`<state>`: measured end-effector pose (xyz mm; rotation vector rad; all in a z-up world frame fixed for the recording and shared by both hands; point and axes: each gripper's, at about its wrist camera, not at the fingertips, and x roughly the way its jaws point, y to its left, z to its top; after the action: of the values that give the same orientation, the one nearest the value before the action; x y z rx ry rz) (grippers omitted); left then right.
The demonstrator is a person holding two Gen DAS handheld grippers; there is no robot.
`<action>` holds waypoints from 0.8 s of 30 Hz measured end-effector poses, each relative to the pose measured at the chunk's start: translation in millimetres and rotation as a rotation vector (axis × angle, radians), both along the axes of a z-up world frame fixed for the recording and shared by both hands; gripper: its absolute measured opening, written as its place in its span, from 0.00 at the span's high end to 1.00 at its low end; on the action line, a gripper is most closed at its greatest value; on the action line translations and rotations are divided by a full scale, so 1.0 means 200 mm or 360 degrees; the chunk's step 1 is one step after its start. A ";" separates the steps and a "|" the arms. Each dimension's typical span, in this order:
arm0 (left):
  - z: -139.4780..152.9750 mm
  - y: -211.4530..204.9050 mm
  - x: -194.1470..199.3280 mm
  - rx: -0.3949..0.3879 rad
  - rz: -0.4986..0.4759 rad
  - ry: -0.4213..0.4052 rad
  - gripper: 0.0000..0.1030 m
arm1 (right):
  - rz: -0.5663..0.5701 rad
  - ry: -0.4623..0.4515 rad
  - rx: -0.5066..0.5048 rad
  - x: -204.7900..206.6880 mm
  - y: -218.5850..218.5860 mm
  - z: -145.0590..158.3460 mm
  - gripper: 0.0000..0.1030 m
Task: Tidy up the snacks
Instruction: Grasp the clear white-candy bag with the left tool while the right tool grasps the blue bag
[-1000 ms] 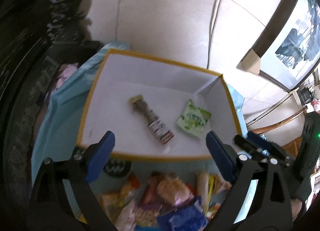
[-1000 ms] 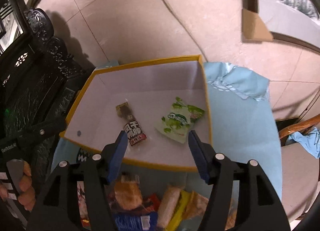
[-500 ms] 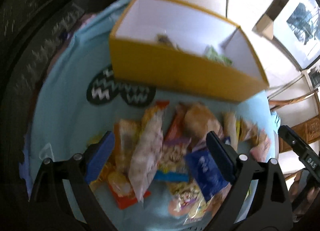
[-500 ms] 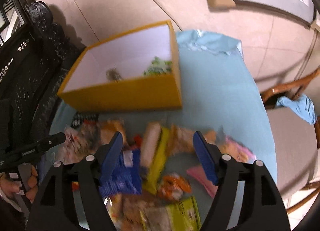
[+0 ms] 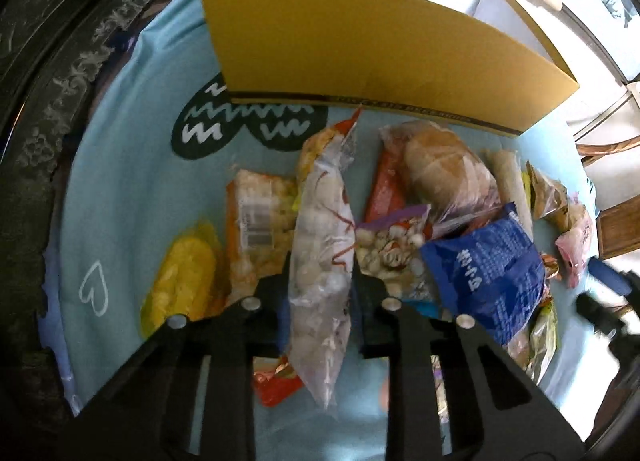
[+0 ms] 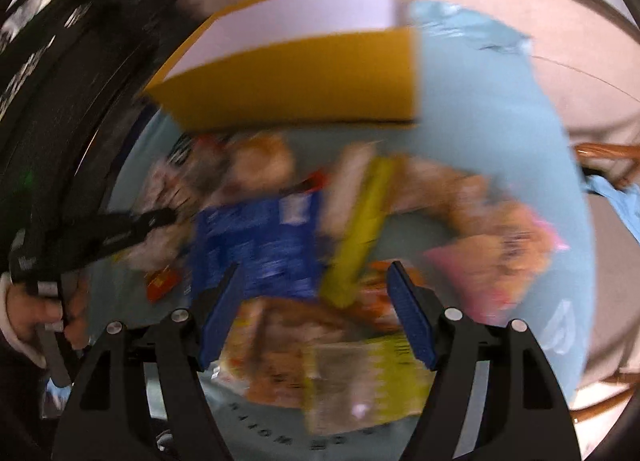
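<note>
Left wrist view: the left gripper [image 5: 320, 281] has its jaws pinched on a long clear bag of pale round snacks [image 5: 322, 245], gripped across its narrow width near the middle. The bag's long axis runs straight away from the jaws toward the yellow box [image 5: 372, 57], which stands just beyond the snack pile on the blue-clothed worktop [image 5: 120, 189]. Lifting it forward and over the box's near wall looks like the next move. In the blurred right wrist view, the right gripper [image 6: 316, 313] hangs over the pile with jaws spread, nothing between them.
</note>
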<state>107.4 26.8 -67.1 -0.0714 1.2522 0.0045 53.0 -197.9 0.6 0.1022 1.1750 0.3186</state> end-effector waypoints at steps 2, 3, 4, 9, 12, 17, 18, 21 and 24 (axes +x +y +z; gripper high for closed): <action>0.02 0.01 -0.03 -0.0015 0.0005 -0.0013 0.78 | 0.0067 0.0004 -0.0041 0.01 0.10 -0.03 0.29; 0.03 0.01 -0.04 -0.0022 0.0003 -0.0017 0.78 | 0.0094 -0.0006 -0.0072 0.02 0.14 -0.04 0.29; 0.03 0.02 -0.06 -0.0038 0.0004 -0.0022 0.78 | 0.0112 -0.0016 -0.0100 0.04 0.17 -0.04 0.29; 0.04 0.03 -0.10 -0.0087 0.0016 -0.0021 0.78 | 0.0180 0.0052 -0.0158 0.13 0.30 -0.16 0.25; 0.04 0.04 -0.10 -0.0107 0.0026 -0.0015 0.78 | 0.0179 0.0076 -0.0122 0.17 0.32 -0.20 0.22; 0.05 0.04 -0.10 -0.0121 0.0046 -0.0018 0.78 | 0.0236 0.0042 -0.0062 0.17 0.29 -0.10 0.67; 0.06 0.05 -0.11 -0.0128 0.0045 -0.0025 0.78 | 0.0230 0.0027 -0.0031 0.17 0.27 -0.07 0.71; 0.10 0.03 -0.12 -0.0129 0.0019 -0.0060 0.78 | 0.0205 0.0000 0.0004 0.15 0.20 -0.01 0.78; 0.14 0.01 -0.13 -0.0140 0.0007 -0.0081 0.78 | 0.0171 -0.0020 0.0045 0.11 0.14 0.04 0.84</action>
<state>80.6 29.5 -38.9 -0.1496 1.2010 -0.0485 75.0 -170.0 9.1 0.0619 1.1661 0.4298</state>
